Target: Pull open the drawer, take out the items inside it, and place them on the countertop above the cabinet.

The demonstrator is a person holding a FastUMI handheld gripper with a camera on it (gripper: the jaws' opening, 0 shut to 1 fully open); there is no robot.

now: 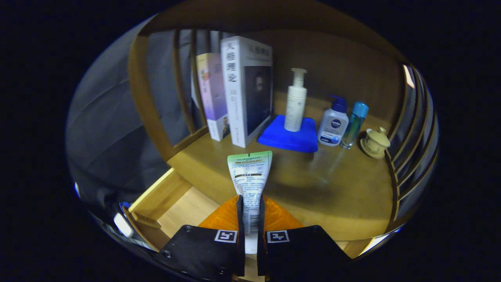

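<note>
My gripper (250, 203) is shut on a flat white squeeze tube with a green end (250, 176). The tube stands up between both fingers and its crimped end points out over the wooden countertop (332, 188). Below and left of the fingers lies the pulled-out wooden drawer (184, 207), with its light plank floor showing. The tube hangs above the countertop's front edge, without touching the surface.
At the back of the countertop stand two upright books (244, 90), a white pump bottle (295, 102) on a blue cloth (291, 137), a blue-capped pump bottle (333, 125), a slim teal bottle (354, 123) and a small lidded cup (375, 143). Wooden slat rails close both sides.
</note>
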